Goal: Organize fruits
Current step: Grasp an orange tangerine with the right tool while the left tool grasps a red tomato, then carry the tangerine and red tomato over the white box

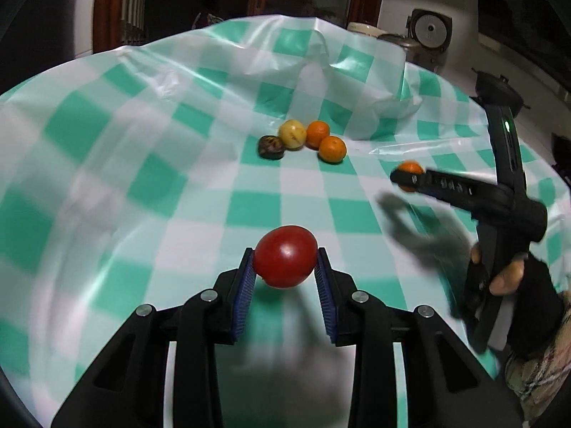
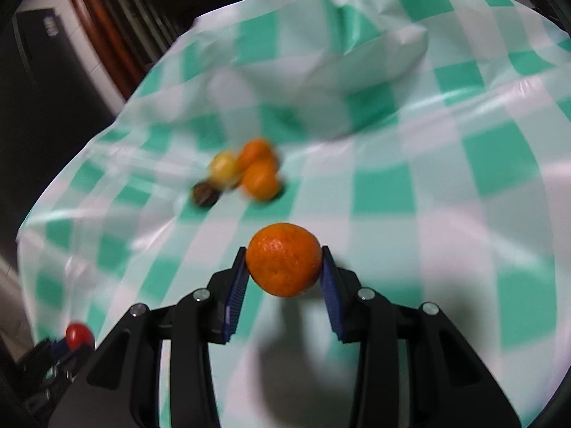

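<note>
Left gripper (image 1: 284, 260) is clamped on a red tomato (image 1: 285, 256), blue pads pressing it from both sides, and it's held up off the table with its shadow on the cloth underneath. Right gripper (image 2: 284, 262) is doing the same with an orange (image 2: 284, 259), pinched between its pads and clear of the surface too. From the left camera you can see that right gripper out to the side, the orange at its tip, and the person's hand (image 1: 506, 278) in a dark fingerless glove wrapped around the handle, with a small green light on the handle higher up. From the right camera the tomato shows up as a little red blob down in the lower left corner. Further out on the green and white checkered tablecloth (image 1: 142, 135) there's a small cluster of fruit sitting together: two more oranges (image 1: 332, 149) touching each other, a yellow fruit (image 1: 292, 134) right beside them, and a dark brown fruit (image 1: 271, 146) just to its left. That pile is well ahead of both grippers. The cloth is bunched up and wrinkled at the far side of the table. The right view is pretty blurry, so the pile is smeared there.
</note>
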Action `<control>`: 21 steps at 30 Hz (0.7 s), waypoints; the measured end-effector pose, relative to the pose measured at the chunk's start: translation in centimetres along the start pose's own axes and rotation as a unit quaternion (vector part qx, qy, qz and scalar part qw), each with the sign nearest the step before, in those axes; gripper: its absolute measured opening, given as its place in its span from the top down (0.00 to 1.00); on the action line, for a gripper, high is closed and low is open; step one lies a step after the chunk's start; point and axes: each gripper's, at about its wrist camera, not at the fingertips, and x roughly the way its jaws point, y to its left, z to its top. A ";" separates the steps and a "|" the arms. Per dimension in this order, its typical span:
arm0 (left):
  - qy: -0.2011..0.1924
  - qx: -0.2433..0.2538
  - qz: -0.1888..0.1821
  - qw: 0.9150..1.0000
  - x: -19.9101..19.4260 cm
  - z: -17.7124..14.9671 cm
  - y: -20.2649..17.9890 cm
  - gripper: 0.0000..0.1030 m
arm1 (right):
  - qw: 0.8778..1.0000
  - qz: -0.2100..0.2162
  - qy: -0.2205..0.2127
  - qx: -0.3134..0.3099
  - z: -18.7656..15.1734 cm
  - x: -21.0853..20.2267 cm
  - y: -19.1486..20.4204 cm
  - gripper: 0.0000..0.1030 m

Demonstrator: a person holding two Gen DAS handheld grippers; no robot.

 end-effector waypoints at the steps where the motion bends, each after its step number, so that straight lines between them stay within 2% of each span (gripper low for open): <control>1: -0.006 -0.002 0.002 1.000 -1.4 -0.8 0.5 0.69 | 1.000 0.010 0.006 -0.004 -1.1 -0.6 0.8 0.61; 7: -0.028 -0.012 0.020 0.999 -8.4 -5.6 3.3 0.69 | 0.995 0.063 0.032 -0.069 -8.5 -5.4 7.4 0.61; 12: -0.039 -0.028 0.045 0.998 -14.8 -10.8 6.8 0.69 | 0.981 0.114 0.062 -0.148 -14.4 -8.2 14.9 0.61; 15: -0.036 -0.039 0.070 0.996 -18.3 -14.3 9.6 0.69 | 0.961 0.151 0.076 -0.221 -18.5 -9.3 20.3 0.61; 19: -0.028 -0.066 0.118 0.990 -22.5 -19.2 13.7 0.69 | 0.933 0.187 0.106 -0.288 -22.8 -9.7 25.8 0.61; 21: -0.031 -0.091 0.131 0.987 -24.9 -21.4 16.0 0.69 | 0.912 0.207 0.121 -0.332 -25.4 -10.2 28.7 0.61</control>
